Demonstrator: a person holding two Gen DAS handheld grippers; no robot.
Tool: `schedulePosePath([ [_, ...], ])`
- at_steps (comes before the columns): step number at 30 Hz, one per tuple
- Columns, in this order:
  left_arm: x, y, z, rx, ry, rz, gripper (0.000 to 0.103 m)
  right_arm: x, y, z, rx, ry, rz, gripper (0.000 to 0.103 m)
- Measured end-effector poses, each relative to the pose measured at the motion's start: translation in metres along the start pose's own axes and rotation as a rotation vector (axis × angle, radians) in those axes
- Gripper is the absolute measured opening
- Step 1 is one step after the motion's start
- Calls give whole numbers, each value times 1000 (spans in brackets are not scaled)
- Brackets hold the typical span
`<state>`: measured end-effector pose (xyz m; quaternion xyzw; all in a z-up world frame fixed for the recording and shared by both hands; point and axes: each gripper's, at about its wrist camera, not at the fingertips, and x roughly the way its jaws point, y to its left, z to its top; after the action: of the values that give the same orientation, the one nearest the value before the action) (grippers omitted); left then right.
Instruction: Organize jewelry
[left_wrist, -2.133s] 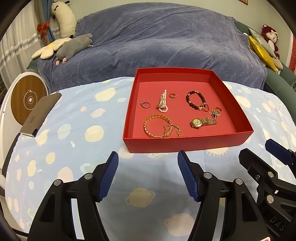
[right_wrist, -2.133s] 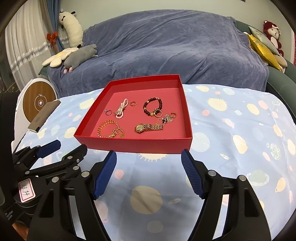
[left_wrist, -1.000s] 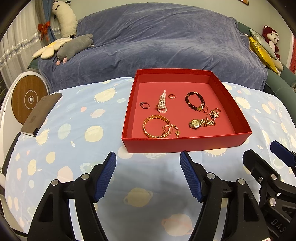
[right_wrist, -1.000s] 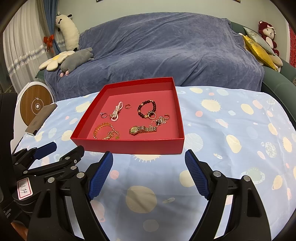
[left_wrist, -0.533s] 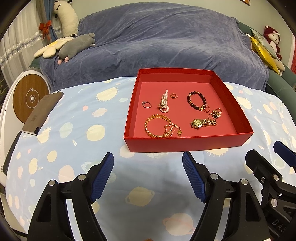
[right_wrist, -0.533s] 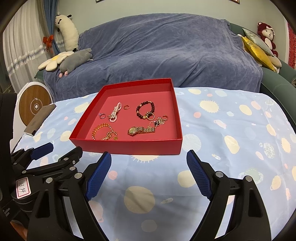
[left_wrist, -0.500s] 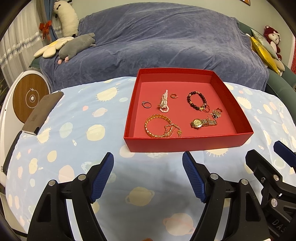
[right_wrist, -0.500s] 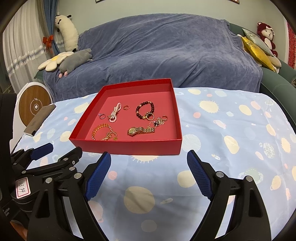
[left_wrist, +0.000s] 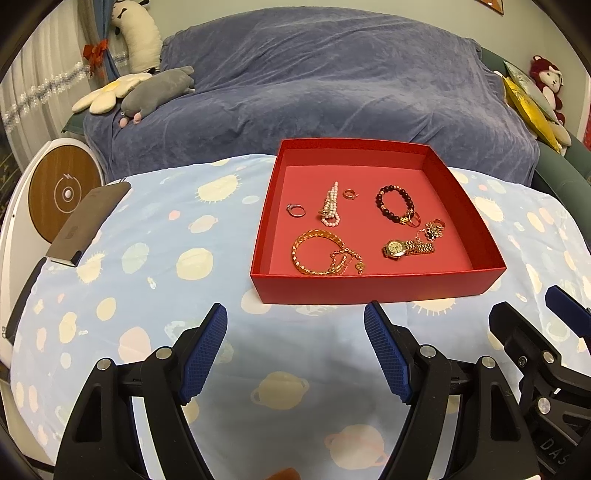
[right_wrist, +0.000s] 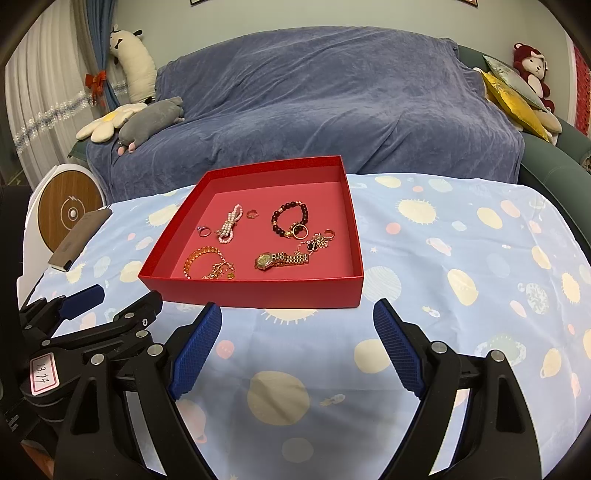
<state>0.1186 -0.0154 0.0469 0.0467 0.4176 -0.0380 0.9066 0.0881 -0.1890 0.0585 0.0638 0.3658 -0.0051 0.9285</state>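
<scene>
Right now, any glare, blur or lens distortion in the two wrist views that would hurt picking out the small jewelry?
Left wrist view: sharp and evenly lit; the red box bows from the fisheye, dark vignette in the corners, and the gold watch reads cleanly. Right wrist view: same barrel warp and soft shadows, no strong glare; the tangle by the dark bead bracelet is too small to separate.

black plastic tongs (left_wrist: 295, 354), ribbed blue pads (left_wrist: 202, 354), silver screws; left tongs (right_wrist: 110, 306) labelled 13.14.
</scene>
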Motion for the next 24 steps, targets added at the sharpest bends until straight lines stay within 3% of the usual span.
schedulePosePath([
  [11, 2, -2, -2, -1, 13, -16, 74, 1, 0, -3, -6, 13, 4, 82],
  [15, 3, -2, -3, -1, 14, -13, 74, 2, -2, -5, 5, 8, -10, 91],
  [18, 2, -2, -4, 2, 14, -2, 80, 2, -3, -6, -2, 4, -20, 93],
  [24, 3, -1, -5, 0, 19, 1, 82, 4, -4, -7, 1, 5, -26, 94],
])
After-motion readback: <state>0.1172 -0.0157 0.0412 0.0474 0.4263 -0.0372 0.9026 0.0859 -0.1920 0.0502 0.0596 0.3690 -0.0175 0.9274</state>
